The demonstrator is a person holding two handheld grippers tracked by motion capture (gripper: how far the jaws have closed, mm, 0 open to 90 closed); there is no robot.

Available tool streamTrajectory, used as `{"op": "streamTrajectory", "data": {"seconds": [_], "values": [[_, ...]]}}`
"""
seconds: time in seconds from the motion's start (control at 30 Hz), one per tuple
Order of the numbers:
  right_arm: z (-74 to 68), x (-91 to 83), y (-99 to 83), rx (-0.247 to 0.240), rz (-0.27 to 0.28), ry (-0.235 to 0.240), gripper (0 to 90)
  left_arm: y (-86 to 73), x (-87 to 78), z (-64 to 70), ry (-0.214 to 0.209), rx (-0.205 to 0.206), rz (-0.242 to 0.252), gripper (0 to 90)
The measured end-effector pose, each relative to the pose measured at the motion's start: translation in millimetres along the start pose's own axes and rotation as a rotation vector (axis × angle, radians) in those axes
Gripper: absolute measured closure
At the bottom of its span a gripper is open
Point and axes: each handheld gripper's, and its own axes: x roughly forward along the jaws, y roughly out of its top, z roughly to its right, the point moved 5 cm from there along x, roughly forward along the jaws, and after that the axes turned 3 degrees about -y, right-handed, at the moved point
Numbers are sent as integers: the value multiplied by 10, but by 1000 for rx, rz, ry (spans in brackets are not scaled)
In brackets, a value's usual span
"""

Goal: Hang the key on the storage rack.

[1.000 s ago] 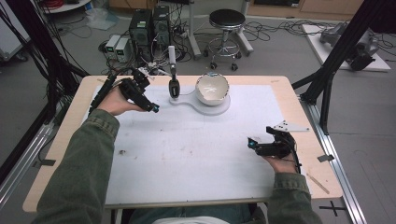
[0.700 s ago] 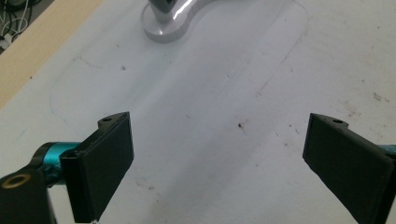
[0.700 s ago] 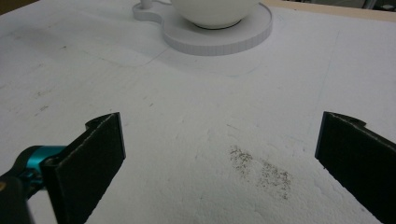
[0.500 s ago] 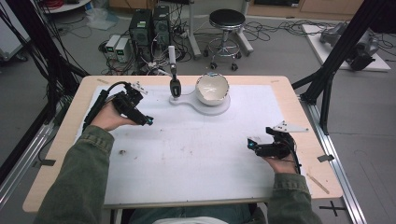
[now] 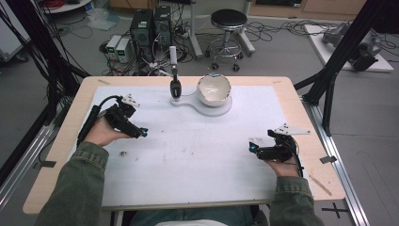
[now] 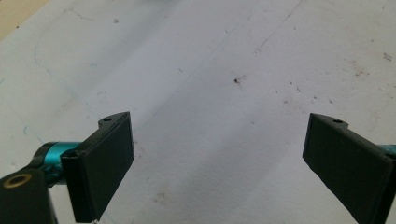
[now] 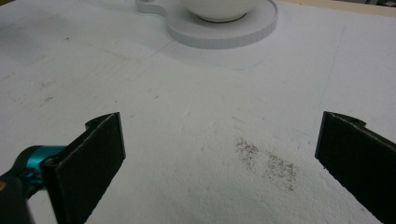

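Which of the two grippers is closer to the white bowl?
The left gripper looks a little closer to the white bowl. It sits higher up the table, nearer the far edge where the bowl stands, while the right gripper lies lower, near the person.

stool (image 5: 228, 20) on floor | computer boxes (image 5: 150, 26) | black frame struts (image 5: 336, 56)
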Motion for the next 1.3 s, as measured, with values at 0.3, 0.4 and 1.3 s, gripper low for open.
{"op": "streamTrajectory", "data": {"seconds": [0.3,0.4,1.3], "values": [[31,-9,-27,21,4,-4,5,-279,-81,-3,33,-16,21,94],[22,-2,-32,17,-3,-4,5,-406,-82,0,32,-31,30,94],[32,-18,-49,27,-2,-1,5,-989,-132,216,46,-52,97,94]]}}
